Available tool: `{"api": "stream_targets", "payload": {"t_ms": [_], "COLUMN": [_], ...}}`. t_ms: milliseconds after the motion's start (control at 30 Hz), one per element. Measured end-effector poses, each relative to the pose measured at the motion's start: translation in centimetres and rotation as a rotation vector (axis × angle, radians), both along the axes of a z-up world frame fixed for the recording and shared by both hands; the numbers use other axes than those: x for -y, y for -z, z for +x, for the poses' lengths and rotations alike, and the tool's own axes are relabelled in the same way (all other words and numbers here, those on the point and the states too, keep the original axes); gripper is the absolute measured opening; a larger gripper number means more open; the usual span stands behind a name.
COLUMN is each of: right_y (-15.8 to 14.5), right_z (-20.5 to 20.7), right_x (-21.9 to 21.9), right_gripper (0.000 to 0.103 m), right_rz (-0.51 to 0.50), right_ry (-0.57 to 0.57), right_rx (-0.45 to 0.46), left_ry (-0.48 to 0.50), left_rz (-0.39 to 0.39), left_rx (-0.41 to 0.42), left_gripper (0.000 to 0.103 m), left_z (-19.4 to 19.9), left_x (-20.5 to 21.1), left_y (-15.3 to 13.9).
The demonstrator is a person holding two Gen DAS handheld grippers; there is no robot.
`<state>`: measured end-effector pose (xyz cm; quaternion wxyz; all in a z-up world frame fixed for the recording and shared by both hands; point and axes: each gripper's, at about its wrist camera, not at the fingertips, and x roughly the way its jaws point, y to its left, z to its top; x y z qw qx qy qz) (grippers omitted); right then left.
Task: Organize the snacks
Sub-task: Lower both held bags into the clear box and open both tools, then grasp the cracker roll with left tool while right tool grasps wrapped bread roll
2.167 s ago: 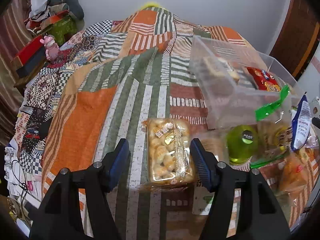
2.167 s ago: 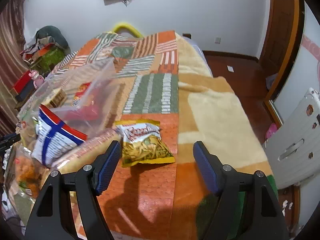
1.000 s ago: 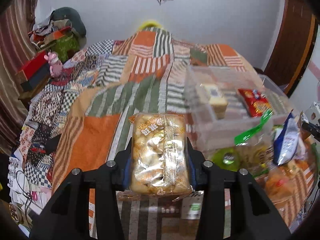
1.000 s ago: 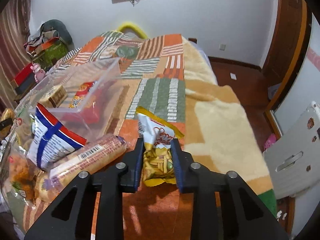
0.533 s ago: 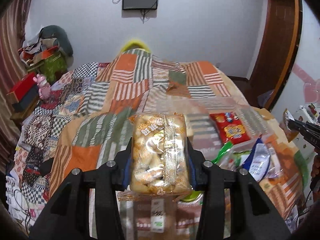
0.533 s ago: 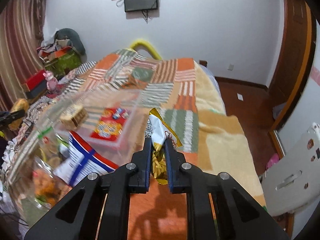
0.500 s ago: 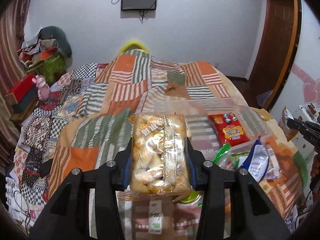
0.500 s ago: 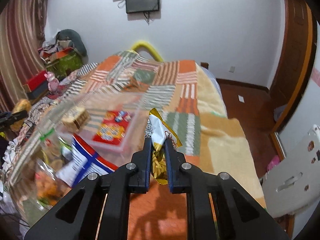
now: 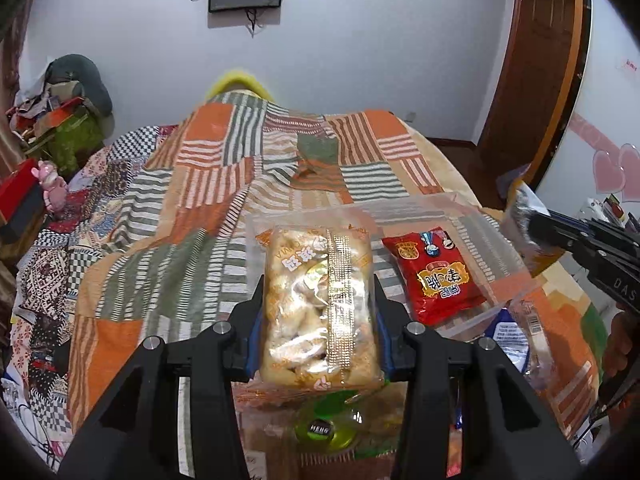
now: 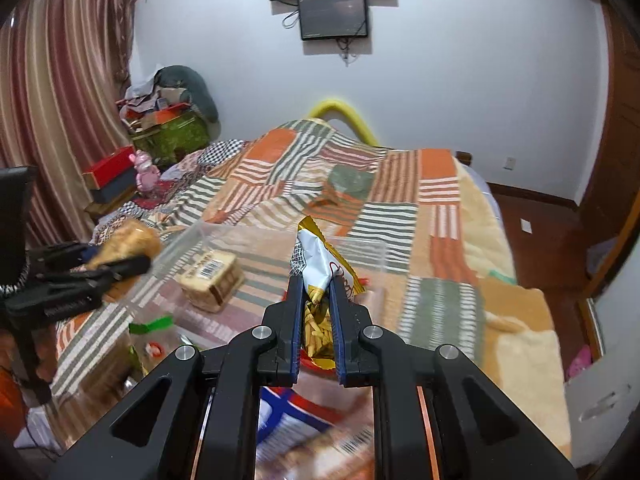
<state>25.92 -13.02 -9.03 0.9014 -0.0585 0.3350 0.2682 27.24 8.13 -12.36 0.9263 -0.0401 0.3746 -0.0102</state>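
My left gripper (image 9: 319, 312) is shut on a clear pack of small pastries (image 9: 320, 304) and holds it above the near edge of a clear plastic bin (image 9: 468, 216) on the bed. A red snack bag (image 9: 436, 276) lies in the bin. My right gripper (image 10: 316, 308) is shut on a yellow and white chip bag (image 10: 318, 264), held over the same bin (image 10: 192, 236), where a wrapped biscuit pack (image 10: 212, 276) lies. The right gripper also shows at the right edge of the left wrist view (image 9: 576, 240). The left gripper shows at the left of the right wrist view (image 10: 116, 264).
A green-capped bottle (image 9: 326, 428) and several loose snack packs, one blue and white (image 10: 288, 416), lie below the grippers. The patchwork quilt (image 9: 192, 184) covers the bed. Boxes (image 10: 112, 176) and a pink toy (image 10: 144, 172) stand by the curtain at left.
Both grippers have risen and moved forward over the bin with their snacks held. The bin now lies right beneath them.
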Motion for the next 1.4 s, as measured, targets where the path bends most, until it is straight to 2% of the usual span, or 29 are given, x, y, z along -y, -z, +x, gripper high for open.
{"api": "stream_targets", "payload": {"t_ms": [267, 433, 600, 733, 967, 1233, 1400], "right_y": [1.8, 2.7, 2.2, 1.1, -0.4, -0.2, 1.3], "right_z": [1.5, 1.7, 1.2, 0.5, -1.1, -3.1, -3.7], "right_x": [-3.1, -3.7, -3.4, -2.3, 0.1, 3.6, 5.7], "right_gripper": [0.012, 0.013, 0.015, 0.019, 0.024, 0.032, 0.035], "right_rz": [-0.02, -0.027, -0.03, -0.023, -0.021, -0.059, -0.079], "right_ry": [-0.05, -0.08, -0.075, -0.059, -0.024, 0.043, 0.082], "right_rx": [-0.071, -0.129, -0.115, -0.086, -0.05, -0.04, -0.097], "left_ry": [0.025, 0.009, 0.004, 0.009, -0.004, -0.043, -0.061], "left_rz": [0.017, 0.018, 0.017, 0.004, 0.043, 0.025, -0.008], "left_rx": [-0.049, -0.047, -0.031, -0.026, -0.011, -0.063, -0.123], "left_gripper": [0.044, 0.044, 0.045, 0.045, 0.047, 0.048, 0.048], "left_z": [1.8, 1.9, 1.4, 0.4, -2.3, -5.8, -7.5], "left_x": [0.6, 0.5, 0.3, 0.2, -0.5, -2.5, -3.7], "left_y": [1.9, 2.2, 1.6, 1.3, 0.3, 1.5, 3.3]}}
